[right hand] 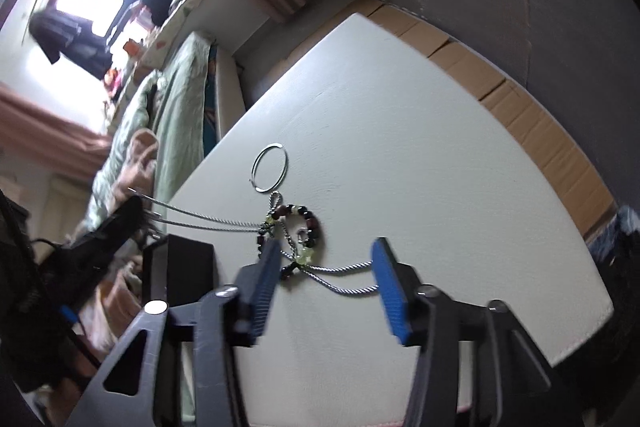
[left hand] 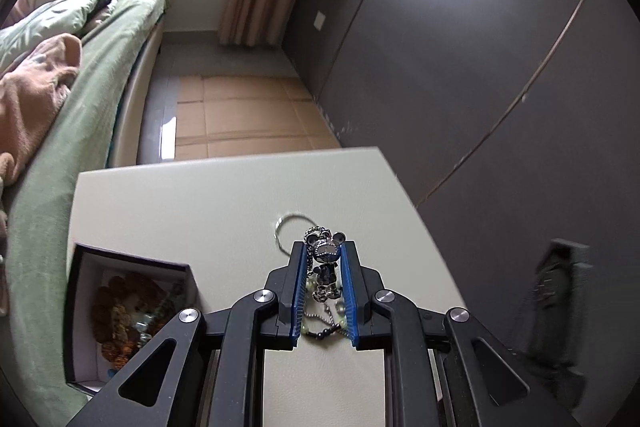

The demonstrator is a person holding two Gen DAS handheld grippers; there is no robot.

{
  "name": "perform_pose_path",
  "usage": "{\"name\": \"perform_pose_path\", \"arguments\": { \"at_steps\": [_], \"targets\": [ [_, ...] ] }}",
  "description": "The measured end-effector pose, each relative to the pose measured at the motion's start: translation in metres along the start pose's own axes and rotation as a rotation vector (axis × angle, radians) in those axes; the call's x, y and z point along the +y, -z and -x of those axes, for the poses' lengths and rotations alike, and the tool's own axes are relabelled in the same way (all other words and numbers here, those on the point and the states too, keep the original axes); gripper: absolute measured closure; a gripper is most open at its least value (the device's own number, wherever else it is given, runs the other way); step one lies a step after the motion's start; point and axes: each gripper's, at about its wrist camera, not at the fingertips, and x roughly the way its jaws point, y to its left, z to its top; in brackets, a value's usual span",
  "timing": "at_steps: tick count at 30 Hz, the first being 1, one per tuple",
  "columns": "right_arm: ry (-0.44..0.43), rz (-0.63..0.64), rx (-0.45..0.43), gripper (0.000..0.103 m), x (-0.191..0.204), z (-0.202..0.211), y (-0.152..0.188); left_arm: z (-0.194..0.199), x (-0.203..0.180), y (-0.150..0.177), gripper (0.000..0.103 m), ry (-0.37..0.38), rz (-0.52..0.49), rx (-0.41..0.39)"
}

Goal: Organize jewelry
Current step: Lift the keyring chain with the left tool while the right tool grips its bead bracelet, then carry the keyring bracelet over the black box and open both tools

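Note:
My left gripper (left hand: 325, 247) is shut on a dark, sparkly bear pendant (left hand: 326, 261), held above the white table (left hand: 192, 211); its ball chain (left hand: 320, 315) hangs down between the blue pads. In the right wrist view the left gripper (right hand: 124, 219) is at the left, and two silver strands (right hand: 200, 221) stretch from it to a tangle of jewelry. My right gripper (right hand: 325, 261) stands open low over that tangle: a dark bead bracelet (right hand: 310, 223) with pale green beads and a silver cord (right hand: 348, 273) lie between its fingers. A thin silver ring (right hand: 271, 167) lies just beyond.
A black open box (left hand: 120, 311) with brown beads and other jewelry sits at the table's left; its dark wall (right hand: 180, 267) is beside my right gripper. A bed with green covers (left hand: 80, 75) is to the left, and grey cabinet doors (left hand: 460, 47) to the right. Cardboard (left hand: 248, 115) covers the floor.

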Motion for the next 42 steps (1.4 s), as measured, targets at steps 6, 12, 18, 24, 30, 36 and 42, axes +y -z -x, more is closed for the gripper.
{"name": "perform_pose_path", "arguments": {
  "at_steps": [6, 12, 18, 24, 30, 36, 42],
  "targets": [
    [0.083, 0.095, 0.033, 0.072, 0.021, -0.019, -0.007, 0.029, 0.008, -0.009, 0.085, 0.048, 0.036, -0.081],
    [0.147, 0.157, 0.07, 0.072, 0.036, -0.036, -0.012, 0.052, 0.017, -0.014, 0.085, 0.082, 0.061, -0.147],
    [0.21, 0.207, 0.101, 0.072, 0.047, -0.053, -0.011, 0.066, 0.024, -0.017, 0.085, 0.102, 0.082, -0.179],
    [0.286, 0.25, 0.092, 0.082, 0.055, -0.062, -0.014, 0.071, 0.033, -0.018, 0.085, 0.094, 0.103, -0.189],
    [0.333, 0.335, 0.117, 0.093, 0.067, -0.067, -0.014, 0.067, 0.042, -0.016, 0.085, 0.065, 0.125, -0.172],
    [0.227, 0.278, 0.101, 0.094, 0.058, -0.043, -0.013, 0.079, 0.04, -0.021, 0.085, 0.067, 0.112, -0.197],
    [0.057, 0.239, 0.027, 0.094, 0.058, -0.002, -0.005, 0.091, 0.03, -0.032, 0.085, 0.023, 0.073, -0.209]
  ]
}}
